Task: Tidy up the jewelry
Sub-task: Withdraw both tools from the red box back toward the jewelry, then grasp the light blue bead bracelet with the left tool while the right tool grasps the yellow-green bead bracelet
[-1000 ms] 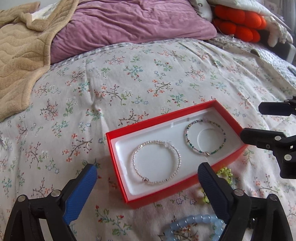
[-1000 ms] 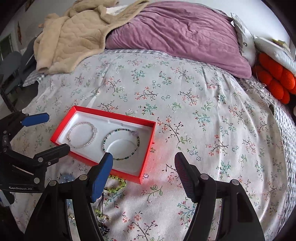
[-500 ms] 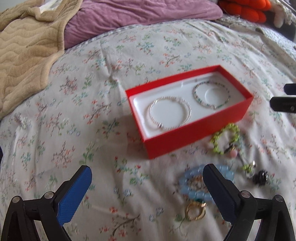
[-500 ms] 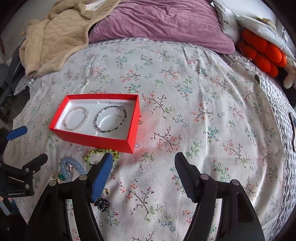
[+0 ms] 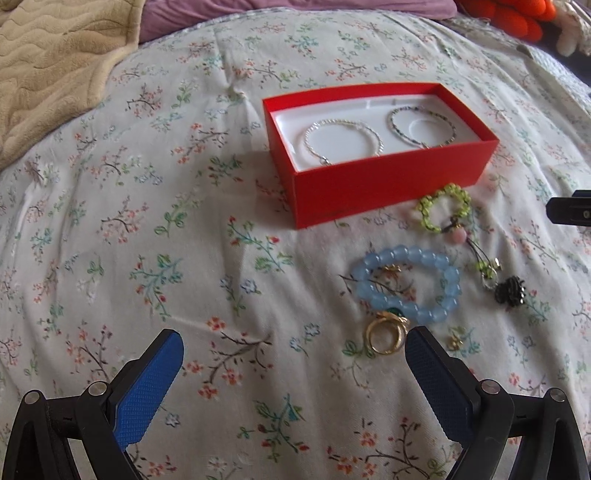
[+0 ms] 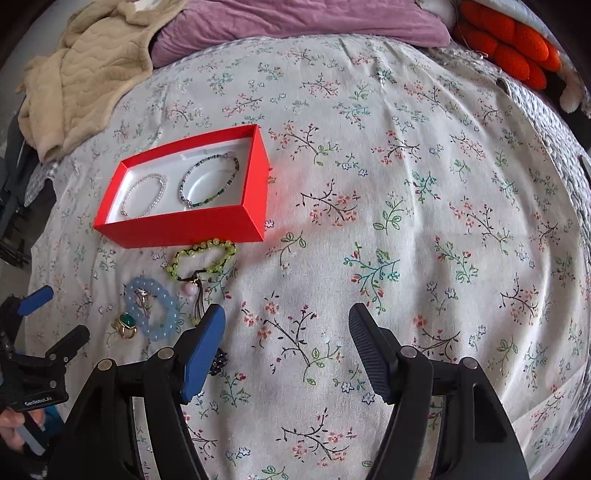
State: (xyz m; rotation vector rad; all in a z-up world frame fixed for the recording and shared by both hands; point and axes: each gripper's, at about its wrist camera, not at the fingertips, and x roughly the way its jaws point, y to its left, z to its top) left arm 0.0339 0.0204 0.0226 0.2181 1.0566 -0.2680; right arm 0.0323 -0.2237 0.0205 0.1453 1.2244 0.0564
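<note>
A red box [image 5: 388,188] [image 6: 177,230] with a white lining lies on the floral bedspread. It holds a silver bracelet [image 5: 341,142] [image 6: 144,195] and a dark green beaded bracelet [image 5: 421,125] [image 6: 208,181]. In front of it lie a lime bead bracelet [image 5: 443,208] [image 6: 201,254], a pale blue bead bracelet [image 5: 406,288] [image 6: 151,310], a gold ring with a green stone [image 5: 386,332] [image 6: 125,325] and a small black piece [image 5: 511,291]. My left gripper [image 5: 291,365] [image 6: 55,317] is open and empty, near the ring. My right gripper [image 6: 286,332] is open and empty.
A beige blanket [image 6: 88,70] and a purple pillow [image 6: 295,18] lie at the head of the bed. An orange plush [image 6: 506,40] sits at the far right. The bed edge drops off at the left of the right wrist view.
Both grippers have pulled back from the box toward the near side. The loose bracelets and ring have come into view in front of the box. Both stay open.
</note>
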